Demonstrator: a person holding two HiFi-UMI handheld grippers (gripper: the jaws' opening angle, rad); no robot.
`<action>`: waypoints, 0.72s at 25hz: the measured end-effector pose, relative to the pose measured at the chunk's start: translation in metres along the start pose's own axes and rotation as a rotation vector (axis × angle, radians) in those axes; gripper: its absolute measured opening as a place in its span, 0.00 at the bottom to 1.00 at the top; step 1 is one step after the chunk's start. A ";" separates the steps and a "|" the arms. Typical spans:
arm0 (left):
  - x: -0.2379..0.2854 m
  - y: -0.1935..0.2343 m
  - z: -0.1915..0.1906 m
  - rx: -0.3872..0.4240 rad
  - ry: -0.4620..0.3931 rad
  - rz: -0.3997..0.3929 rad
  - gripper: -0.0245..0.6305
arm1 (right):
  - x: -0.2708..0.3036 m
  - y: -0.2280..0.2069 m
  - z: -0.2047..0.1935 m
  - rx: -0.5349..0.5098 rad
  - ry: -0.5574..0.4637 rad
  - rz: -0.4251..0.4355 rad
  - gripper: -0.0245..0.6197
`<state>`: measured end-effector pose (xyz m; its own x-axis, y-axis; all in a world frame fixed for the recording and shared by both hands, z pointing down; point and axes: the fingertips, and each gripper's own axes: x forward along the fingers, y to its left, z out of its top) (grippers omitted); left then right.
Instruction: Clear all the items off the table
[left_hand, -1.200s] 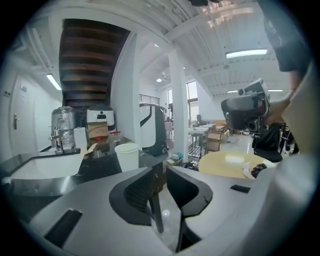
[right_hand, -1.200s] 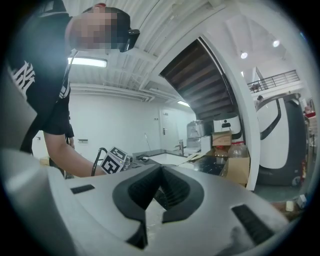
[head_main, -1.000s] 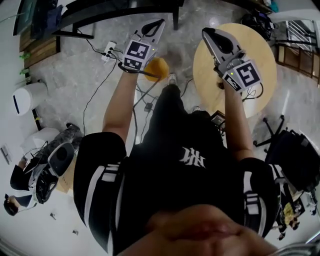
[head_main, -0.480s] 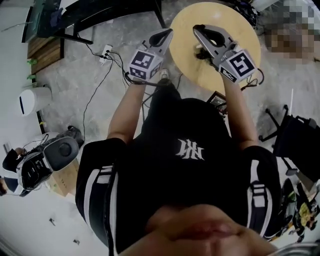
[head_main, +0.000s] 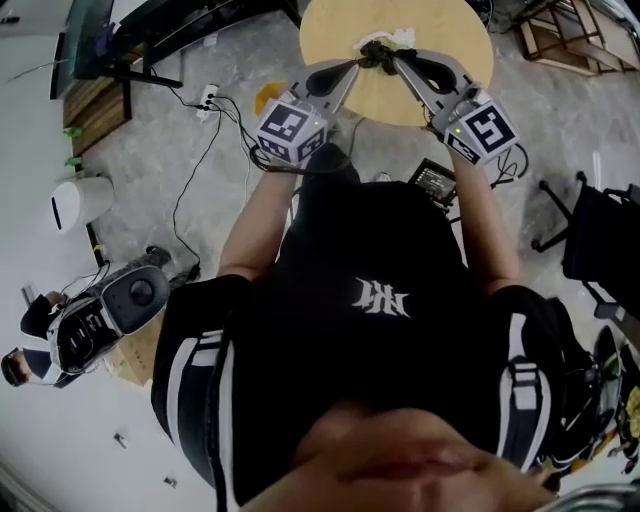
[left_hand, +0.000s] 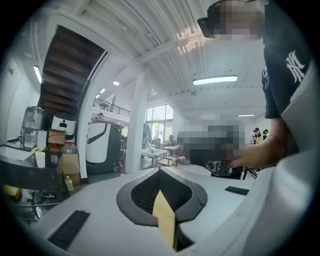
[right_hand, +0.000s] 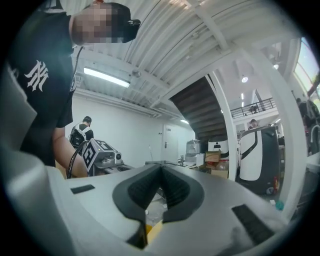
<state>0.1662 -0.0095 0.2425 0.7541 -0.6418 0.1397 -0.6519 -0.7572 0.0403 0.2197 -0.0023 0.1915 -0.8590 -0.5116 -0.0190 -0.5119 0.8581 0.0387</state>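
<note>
**Dark bundle on round table, both tongs clenched at it**

A small, dark, crumpled bundle (head_main: 381, 52) lay on the round table (head_main: 440, 35), whose top was pale, smooth, matte wood. The left gripper (head_main: 358, 68) and right gripper (head_main: 399, 63) converged on it from either side, tips at its edges. The head view could not resolve contact. In each gripper view the ribbed black pads (left_hand: 142, 192) met at the tips, clenched, with nothing seen between them. A tan sliver showed through the gap below. The floor (head_main: 180, 160) was grey mottled stone.
</note>
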 end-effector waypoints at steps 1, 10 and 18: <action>-0.013 0.005 -0.001 0.009 0.015 -0.001 0.05 | 0.010 0.010 -0.002 0.014 0.001 -0.002 0.04; -0.144 0.095 0.014 -0.035 0.002 -0.067 0.05 | 0.143 0.101 0.008 0.040 0.061 -0.005 0.04; -0.181 0.089 0.019 -0.130 -0.063 -0.178 0.05 | 0.177 0.138 0.010 0.043 0.138 -0.007 0.04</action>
<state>-0.0273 0.0371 0.2018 0.8591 -0.5086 0.0570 -0.5096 -0.8399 0.1866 -0.0030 0.0255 0.1832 -0.8484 -0.5158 0.1190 -0.5199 0.8542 -0.0039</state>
